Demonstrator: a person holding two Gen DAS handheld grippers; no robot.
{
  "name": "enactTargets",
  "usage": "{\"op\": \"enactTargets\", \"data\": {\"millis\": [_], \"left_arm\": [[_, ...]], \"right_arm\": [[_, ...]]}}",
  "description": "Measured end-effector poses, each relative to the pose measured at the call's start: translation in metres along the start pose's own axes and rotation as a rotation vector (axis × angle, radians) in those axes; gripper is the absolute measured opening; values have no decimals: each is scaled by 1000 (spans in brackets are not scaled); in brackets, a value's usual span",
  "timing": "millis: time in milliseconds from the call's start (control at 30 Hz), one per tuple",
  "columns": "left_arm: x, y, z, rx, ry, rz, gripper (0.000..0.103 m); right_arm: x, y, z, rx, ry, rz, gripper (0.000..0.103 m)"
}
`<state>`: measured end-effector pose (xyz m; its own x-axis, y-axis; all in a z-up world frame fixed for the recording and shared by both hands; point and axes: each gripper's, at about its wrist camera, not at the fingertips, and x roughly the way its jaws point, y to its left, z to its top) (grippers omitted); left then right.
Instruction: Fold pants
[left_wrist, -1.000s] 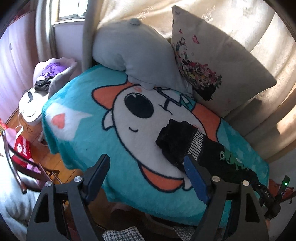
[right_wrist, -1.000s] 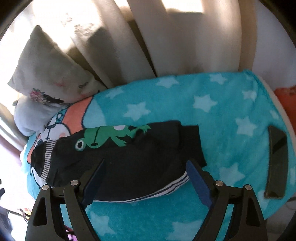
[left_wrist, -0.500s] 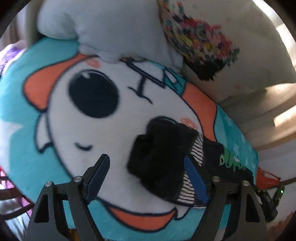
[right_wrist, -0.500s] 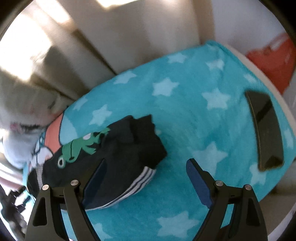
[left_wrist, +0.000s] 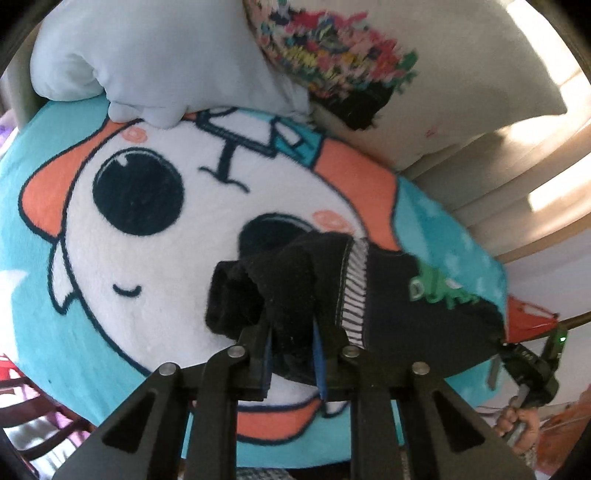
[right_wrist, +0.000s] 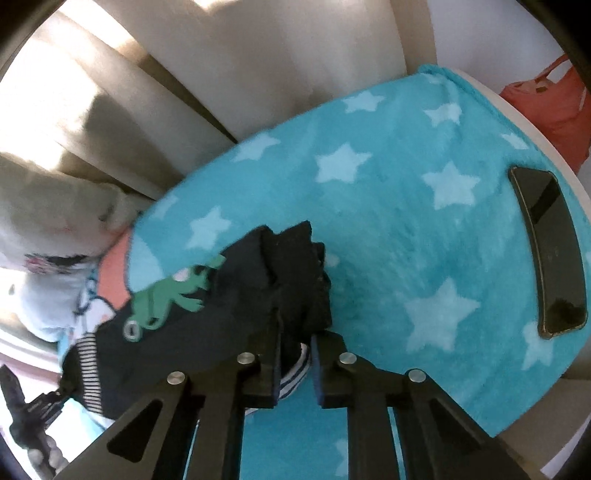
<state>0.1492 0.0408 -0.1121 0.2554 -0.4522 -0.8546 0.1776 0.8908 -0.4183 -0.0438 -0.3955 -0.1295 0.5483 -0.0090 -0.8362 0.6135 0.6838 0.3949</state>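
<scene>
Pants (left_wrist: 388, 295), dark with a green frog print and striped trim, lie stretched across the teal cartoon blanket (left_wrist: 110, 229) on the bed, mid-frame in both wrist views. One end sits over the white cartoon face; the other end lies on the starred part of the blanket.

Left hand-held gripper (left_wrist: 291, 350): jaws clamped on the bunched black end of the pants, lower centre of the left view. Fabric humps up between the pads.

Right hand-held gripper (right_wrist: 295, 362): jaws pinched on the opposite end, lower centre of the right view, where the white-striped hem peeks out under the pads. It also shows small at the right edge of the left view, with the person's hand below it.

Judgement: holding both ends at once gives control of the whole length, so 1 end can be carried over onto the other for the fold.

Compared with 1 second back: both pairs of jaws stood wide apart above the pants and have just been closing, now with cloth between them. The left view has moved in close and lower over the cartoon face. Each gripped end is now bunched, not flat.

Unchanged: grey pillow (left_wrist: 155, 62) and floral pillow (left_wrist: 424, 74) at the top of the left view; dark phone (right_wrist: 546, 251) on the blanket at right in the right view, well apart from the pants.
</scene>
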Motion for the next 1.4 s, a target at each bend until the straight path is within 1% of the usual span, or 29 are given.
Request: {"op": "enactTargets", "data": {"millis": [133,233,267,333,400,467,500,533,567,600,633,667,733,800,833,900,933,1033,1067,1100,1167,1200,1233,1300,1367,1400], "left_arm": [[-3,-3,19,-47,-12,-49,17],[8,2,45,-110,8,-70,17],[11,4,52,-121,7,-67,17],[23,8,73,-142,-3,-23,16],[35,16,90,-183,5,-10,16],[48,29,104,-251,16,-1,16],[56,36,112,-285,19,-4,16],[64,43,120,-318,24,-17,17],[70,49,126,-343,33,-29,17],[75,53,129,-360,41,-40,17],[78,55,132,-372,50,-54,17],[79,56,133,-371,52,-69,17],[74,54,132,-344,37,-70,19],[69,54,128,-321,31,-69,22],[65,54,125,-312,27,-68,22],[55,53,117,-279,11,-49,24],[50,52,112,-262,2,-31,26],[29,46,95,-204,-34,29,26],[21,44,88,-186,-52,53,26],[14,41,80,-167,-72,73,26],[4,37,64,-133,-90,94,31],[3,37,58,-121,-92,102,31],[4,33,53,-103,-91,106,31],[11,22,43,-50,-75,119,33],[24,13,33,-25,-50,122,33],[32,8,29,2,-39,122,33]], "right_arm": [[-12,11,24,8,-29,57,13],[-7,28,51,-1,-38,77,13],[-4,37,62,-10,-43,78,13],[10,60,90,-46,-55,59,12],[25,76,110,-68,-56,34,12],[51,97,132,-128,-51,-54,13],[61,100,137,-147,-41,-82,14],[78,106,143,-175,-17,-138,17],[84,107,145,-180,-7,-161,26],[89,108,145,-175,0,-179,31],[89,107,143,-167,-3,-175,42],[88,105,140,-158,-7,-168,56],[82,98,135,-143,-14,-180,68],[77,94,131,-151,-12,-216,68],[70,92,128,-155,-26,-237,68],[59,88,123,-162,-56,-249,68],[54,89,119,-172,-67,-247,69],[49,104,109,-241,-80,-228,70],[43,113,103,-269,-110,-230,69],[38,121,97,-290,-139,-214,70],[36,137,85,-339,-151,-167,70],[43,150,79,-384,-133,-149,70],[56,169,74,-461,-95,-131,69],[79,194,70,-553,-47,-117,69],[102,208,68,-607,27,-80,67],[110,209,65,-620,57,-85,64]]}}
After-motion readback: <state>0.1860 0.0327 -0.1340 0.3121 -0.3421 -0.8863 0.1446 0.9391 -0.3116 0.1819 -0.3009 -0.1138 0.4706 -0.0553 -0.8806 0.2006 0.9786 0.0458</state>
